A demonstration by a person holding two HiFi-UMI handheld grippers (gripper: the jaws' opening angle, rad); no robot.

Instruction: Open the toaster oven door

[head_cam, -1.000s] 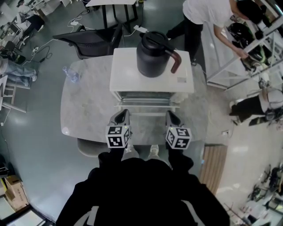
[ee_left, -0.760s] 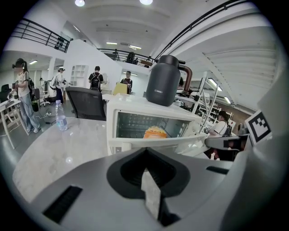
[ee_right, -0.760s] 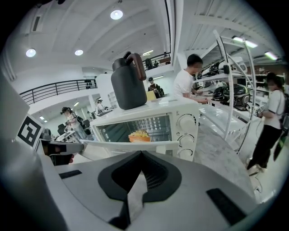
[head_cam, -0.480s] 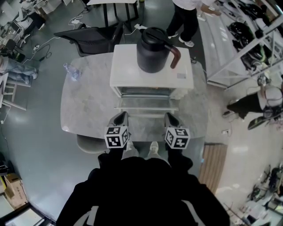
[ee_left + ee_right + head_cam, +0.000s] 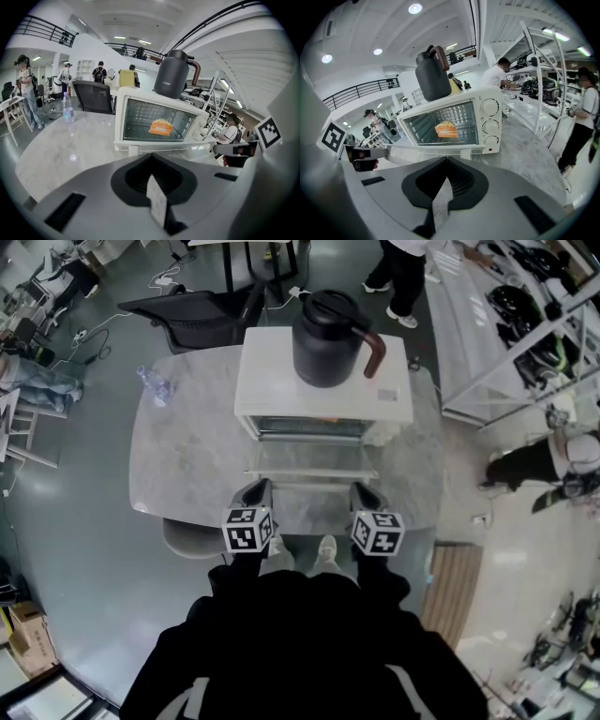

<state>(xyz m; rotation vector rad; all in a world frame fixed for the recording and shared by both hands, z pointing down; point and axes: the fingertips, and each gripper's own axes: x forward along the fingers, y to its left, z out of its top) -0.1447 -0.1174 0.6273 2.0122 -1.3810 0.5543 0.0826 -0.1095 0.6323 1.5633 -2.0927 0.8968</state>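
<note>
A white toaster oven [image 5: 323, 390] stands on the marble table [image 5: 187, 456] with a black kettle [image 5: 328, 338] on top. Its glass door [image 5: 314, 457] lies folded down toward me, the handle bar [image 5: 312, 474] at its front edge. Orange food [image 5: 161, 126] rests on the rack inside, and the same food [image 5: 446, 129] appears in the right gripper view. My left gripper [image 5: 255, 491] and right gripper [image 5: 364, 493] hover at the table's near edge, just short of the handle and not touching it. Both are shut with nothing between the jaws, as the left gripper [image 5: 152, 180] and right gripper [image 5: 443, 197] show up close.
A water bottle [image 5: 153, 385] stands at the table's far left corner. A black office chair [image 5: 202, 320] sits behind the table. A white shelving rack [image 5: 506, 343] runs along the right. People stand at the back and at the right. The oven's knobs [image 5: 491, 125] are on its right side.
The person in the white shirt behind the table has walked off toward the back. The grippers and the oven door have stayed about where they were.
</note>
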